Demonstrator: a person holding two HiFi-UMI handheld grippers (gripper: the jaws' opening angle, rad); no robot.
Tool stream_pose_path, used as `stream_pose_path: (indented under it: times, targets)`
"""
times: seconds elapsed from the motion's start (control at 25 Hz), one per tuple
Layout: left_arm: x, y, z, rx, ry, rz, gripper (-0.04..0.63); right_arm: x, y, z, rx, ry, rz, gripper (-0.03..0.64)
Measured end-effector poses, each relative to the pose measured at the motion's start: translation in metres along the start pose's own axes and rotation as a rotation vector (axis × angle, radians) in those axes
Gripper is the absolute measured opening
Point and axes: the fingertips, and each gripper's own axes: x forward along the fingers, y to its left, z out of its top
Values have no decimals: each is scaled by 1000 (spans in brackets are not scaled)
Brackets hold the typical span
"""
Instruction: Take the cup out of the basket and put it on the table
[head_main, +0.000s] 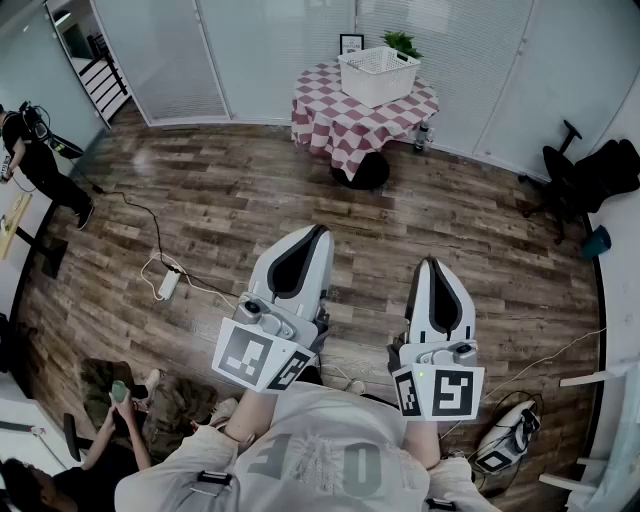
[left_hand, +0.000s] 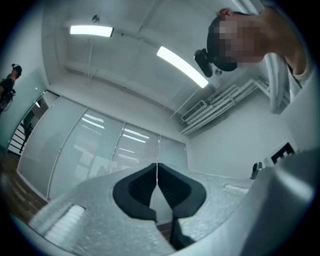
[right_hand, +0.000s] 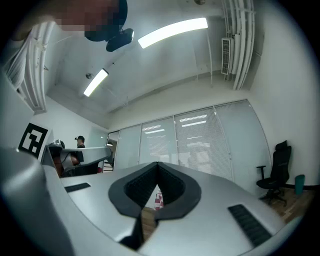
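the only lettering was large pale print on the person's grey shirt, at the near edge: an "o" with an "f" beside it could be read, the rest creased. the framed picture on the far table was too small to read.

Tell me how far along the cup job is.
Nothing looks done yet. The left gripper and right gripper are both shut and empty, held near the person, far from the table. The basket sits on that table; no cup is visible. Still to do: approach, lift the cup out, set it on the table.
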Motion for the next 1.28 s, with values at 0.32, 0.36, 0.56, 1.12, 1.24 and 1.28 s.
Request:
stream_pose_path:
  times: [0.32, 0.36, 0.56, 1.12, 1.24, 1.28]
  targets:
    - [0, 5, -5, -53, -45, 85, 6, -11, -20, 1, 11, -8, 1, 10]
    - [1, 4, -6, -58, -46, 93, 6, -13, -25, 3, 21, -18, -2, 10]
    - [8, -2, -13, -61, -50, 138, 6, -22, -53, 2, 124, -43, -3, 11]
    - [22, -4, -38, 14, 45, 238, 6, -6, -83, -26, 144, 35, 72, 11]
    - [27, 22, -48, -23, 38, 262, 6, 12, -79, -37, 147, 44, 91, 11]
    - [32, 31, -54, -38, 32, 263, 6, 19, -80, -43, 143, 45, 92, 11]
